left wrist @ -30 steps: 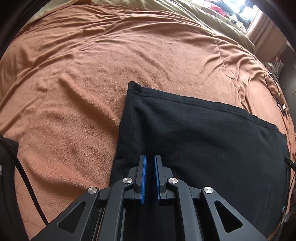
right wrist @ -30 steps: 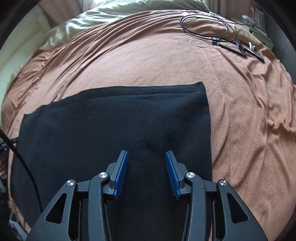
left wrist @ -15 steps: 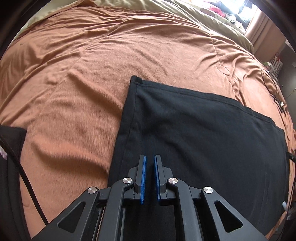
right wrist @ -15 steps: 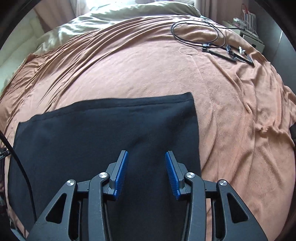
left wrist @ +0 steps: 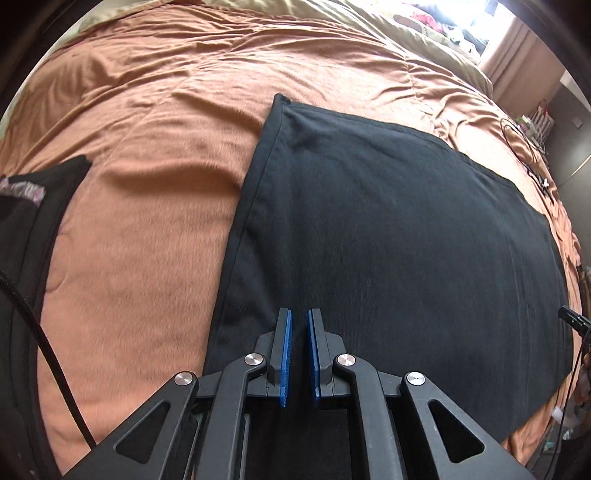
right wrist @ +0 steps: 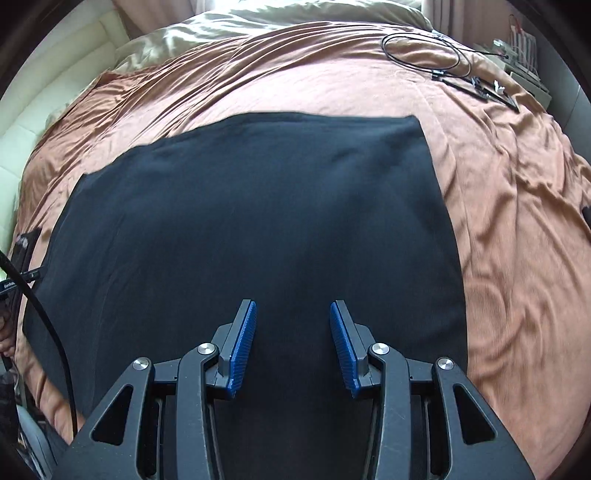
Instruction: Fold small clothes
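A black garment (left wrist: 388, 229) lies flat as a rectangle on the brown bedspread (left wrist: 147, 184); it also shows in the right wrist view (right wrist: 258, 206). My left gripper (left wrist: 299, 321) hovers over the garment's near part, close to its left hem, with its blue pads nearly together and nothing between them. My right gripper (right wrist: 293, 314) is open and empty above the garment's near edge, left of its right side.
Another dark garment (left wrist: 26, 206) lies at the left edge of the bed. A coiled black cable (right wrist: 424, 48) and small black parts (right wrist: 487, 88) lie at the far right. A beige duvet (right wrist: 258, 18) is bunched at the far end.
Both grippers have pulled back and risen, so more of the garment and bed shows. The dark garment at the left has come into the left wrist view. The jaws have not changed.
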Tool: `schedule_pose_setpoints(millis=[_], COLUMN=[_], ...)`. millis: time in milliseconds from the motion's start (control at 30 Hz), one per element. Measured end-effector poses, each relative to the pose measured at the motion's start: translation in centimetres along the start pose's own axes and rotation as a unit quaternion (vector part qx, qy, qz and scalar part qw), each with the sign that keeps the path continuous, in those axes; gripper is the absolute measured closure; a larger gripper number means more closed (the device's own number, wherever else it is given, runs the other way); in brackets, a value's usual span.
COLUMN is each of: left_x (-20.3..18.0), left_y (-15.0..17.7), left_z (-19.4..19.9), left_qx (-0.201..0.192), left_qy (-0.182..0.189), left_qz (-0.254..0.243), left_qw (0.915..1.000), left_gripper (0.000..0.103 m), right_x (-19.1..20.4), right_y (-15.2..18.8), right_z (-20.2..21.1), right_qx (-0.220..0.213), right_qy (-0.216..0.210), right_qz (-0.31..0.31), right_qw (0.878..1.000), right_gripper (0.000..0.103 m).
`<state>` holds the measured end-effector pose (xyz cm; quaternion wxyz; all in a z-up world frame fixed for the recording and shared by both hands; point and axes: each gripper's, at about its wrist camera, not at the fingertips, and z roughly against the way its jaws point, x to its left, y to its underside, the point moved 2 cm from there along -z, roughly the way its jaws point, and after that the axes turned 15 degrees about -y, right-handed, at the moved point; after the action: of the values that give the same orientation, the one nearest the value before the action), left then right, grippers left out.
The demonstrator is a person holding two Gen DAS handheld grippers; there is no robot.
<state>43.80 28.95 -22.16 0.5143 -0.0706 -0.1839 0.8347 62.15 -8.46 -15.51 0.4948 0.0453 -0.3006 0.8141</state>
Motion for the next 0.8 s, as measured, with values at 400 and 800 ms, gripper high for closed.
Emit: schedule_pose_setpoints(millis=[400,800], left_x=[2.3,5.4], left_y=[6.4,9.6], left_z=[2.4,3.9], left_qx=[-0.001,-0.002], left_qy=[-0.005,0.024], left_qz=[0.000,0.045], left_qw=[1.0000,0.9987], left_gripper=[0.080,0.080], right_x=[0.1,0.7], right_y=[6.9,11.7], right_z=[4.2,7.2], right_qx=[-0.003,-0.016], right_qy=[0.003,0.014], right_qz=[-0.024,-0.049], right_qw=[1.000,0.999], right_gripper=[0.064,0.064])
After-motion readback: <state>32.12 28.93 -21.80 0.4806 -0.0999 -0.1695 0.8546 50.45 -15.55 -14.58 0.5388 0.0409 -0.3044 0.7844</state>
